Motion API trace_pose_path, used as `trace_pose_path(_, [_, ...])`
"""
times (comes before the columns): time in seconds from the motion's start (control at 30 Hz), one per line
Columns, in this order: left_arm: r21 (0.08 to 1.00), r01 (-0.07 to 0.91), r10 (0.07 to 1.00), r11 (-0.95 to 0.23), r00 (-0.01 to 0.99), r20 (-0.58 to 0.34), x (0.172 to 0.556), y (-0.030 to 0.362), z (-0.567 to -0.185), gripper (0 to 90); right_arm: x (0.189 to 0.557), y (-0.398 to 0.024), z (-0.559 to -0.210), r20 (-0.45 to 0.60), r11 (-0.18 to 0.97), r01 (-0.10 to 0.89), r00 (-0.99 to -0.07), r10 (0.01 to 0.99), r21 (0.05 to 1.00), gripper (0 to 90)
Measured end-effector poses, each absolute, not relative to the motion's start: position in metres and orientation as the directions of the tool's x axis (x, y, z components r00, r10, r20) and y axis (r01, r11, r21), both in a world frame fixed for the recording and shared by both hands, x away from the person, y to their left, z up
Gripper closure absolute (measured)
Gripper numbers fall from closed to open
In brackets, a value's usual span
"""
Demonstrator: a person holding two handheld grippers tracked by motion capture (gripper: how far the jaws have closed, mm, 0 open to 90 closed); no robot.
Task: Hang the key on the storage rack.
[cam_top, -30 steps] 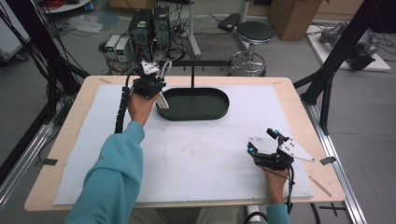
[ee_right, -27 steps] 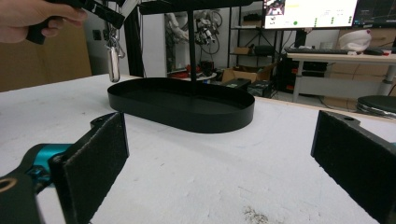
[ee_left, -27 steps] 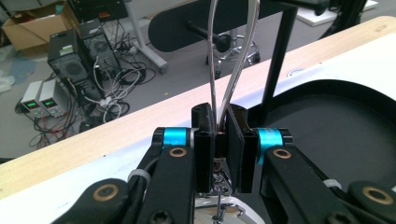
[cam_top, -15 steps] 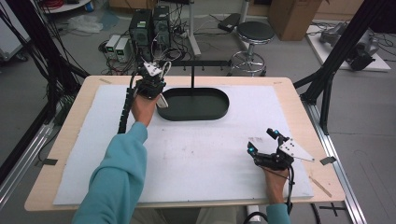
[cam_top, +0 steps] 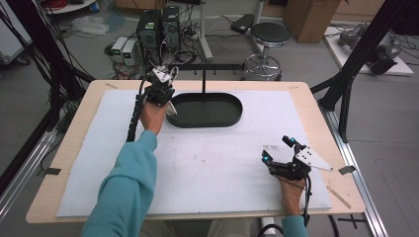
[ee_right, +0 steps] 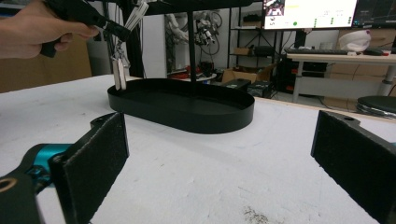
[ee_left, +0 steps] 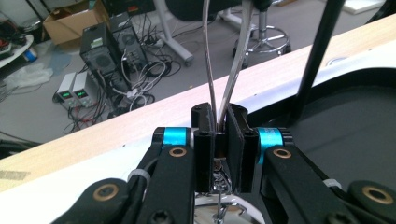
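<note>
My left gripper (cam_top: 164, 83) is held above the left end of a black oval tray (cam_top: 232, 120). It is shut on a bunch of thin silver metal pieces (ee_left: 209, 70) joined on a ring. Two strips rise from between the jaws in the left gripper view, at the left gripper (ee_left: 219, 119). In the right gripper view, other metal pieces (ee_right: 119, 71) hang from the left gripper (ee_right: 112, 27) over the tray's rim (ee_right: 187, 122). A black post (cam_top: 204, 83) with a crossbar (cam_top: 207, 66) stands in the tray. My right gripper (cam_top: 276, 149) rests open at the near right, its pads (ee_right: 95, 156) wide apart.
A white mat (cam_top: 207, 168) covers the wooden table (cam_top: 74, 143). Beyond the far edge are computer boxes (cam_top: 158, 24), cables and a round stool (cam_top: 270, 33). Black frame struts (cam_top: 346, 79) rise at both sides of the table.
The left gripper with the metal pieces has edged slightly right toward the tray's left end. The right gripper has stayed in place.
</note>
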State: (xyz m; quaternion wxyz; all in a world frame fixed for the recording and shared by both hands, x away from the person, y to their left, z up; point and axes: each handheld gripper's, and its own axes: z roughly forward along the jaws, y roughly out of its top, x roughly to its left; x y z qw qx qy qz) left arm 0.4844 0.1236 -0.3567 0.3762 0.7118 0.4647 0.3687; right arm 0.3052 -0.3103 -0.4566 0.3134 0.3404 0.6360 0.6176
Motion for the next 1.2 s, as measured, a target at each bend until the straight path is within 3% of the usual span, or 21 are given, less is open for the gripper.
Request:
trace_pose_path(0.13, [0.873, 0.390, 0.938, -0.293, 0.294, 0.184, 0.487, 0.125, -0.359, 81.8, 0.305, -0.310, -0.457, 0.025, 0.003, 0.047, -0.573, 0.819, 0.999, 3.4])
trace_pose_path(0.47, [0.884, 0.398, 0.936, -0.245, 0.334, 0.108, 0.492, 0.129, -0.364, 81.4, 0.305, -0.310, -0.457, 0.024, 0.003, 0.047, -0.573, 0.819, 0.999, 3.4])
trace_pose_path(0.6, [0.882, 0.379, 0.926, -0.280, 0.348, 0.145, 0.492, 0.130, -0.365, 81.0, 0.305, -0.310, -0.457, 0.024, 0.003, 0.046, -0.572, 0.820, 0.999, 3.4])
trace_pose_path(0.73, [0.888, 0.371, 0.920, -0.271, 0.372, 0.125, 0.493, 0.133, -0.366, 77.2, 0.305, -0.310, -0.457, 0.025, 0.003, 0.047, -0.572, 0.820, 0.999, 3.5])
trace_pose_path(0.83, [0.888, 0.369, 0.914, -0.273, 0.387, 0.121, 0.494, 0.138, -0.366, 64.0, 0.305, -0.310, -0.457, 0.023, 0.004, 0.047, -0.571, 0.821, 0.999, 3.5])
trace_pose_path(0.93, [0.890, 0.399, 0.912, -0.219, 0.407, 0.042, 0.495, 0.147, -0.364, 49.6, 0.305, -0.310, -0.457, 0.018, 0.007, 0.041, -0.569, 0.822, 0.999, 3.4])
trace_pose_path(0.97, [0.894, 0.400, 0.909, -0.200, 0.416, 0.017, 0.494, 0.150, -0.364, 49.6, 0.305, -0.310, -0.457, 0.018, 0.007, 0.041, -0.569, 0.822, 0.999, 3.4])
trace_pose_path(1.0, [0.902, 0.390, 0.902, -0.187, 0.431, 0.001, 0.493, 0.154, -0.362, 40.6, 0.305, -0.310, -0.457, 0.022, 0.004, 0.045, -0.569, 0.822, 0.999, 3.4])
trace_pose_path(1.03, [0.912, 0.370, 0.895, -0.176, 0.446, -0.008, 0.490, 0.156, -0.362, 40.6, 0.305, -0.310, -0.457, 0.022, 0.004, 0.045, -0.569, 0.822, 0.999, 3.4])
trace_pose_path(1.07, [0.919, 0.356, 0.891, -0.171, 0.454, -0.010, 0.488, 0.159, -0.360, 28.7, 0.305, -0.310, -0.457, 0.023, 0.004, 0.046, -0.571, 0.821, 0.999, 3.4])
trace_pose_path(1.1, [0.925, 0.339, 0.884, -0.169, 0.467, -0.010, 0.485, 0.163, -0.358, 28.7, 0.305, -0.310, -0.457, 0.023, 0.004, 0.046, -0.571, 0.821, 0.999, 3.4])
trace_pose_path(1.17, [0.942, 0.301, 0.865, -0.150, 0.501, -0.022, 0.479, 0.170, -0.354, 7.0, 0.305, -0.310, -0.457, 0.019, 0.005, 0.041, -0.570, 0.821, 0.999, 3.4])
trace_pose_path(1.2, [0.946, 0.298, 0.855, -0.130, 0.516, -0.045, 0.476, 0.175, -0.353, 7.0, 0.305, -0.310, -0.457, 0.019, 0.005, 0.041, -0.570, 0.821, 0.999, 3.4])
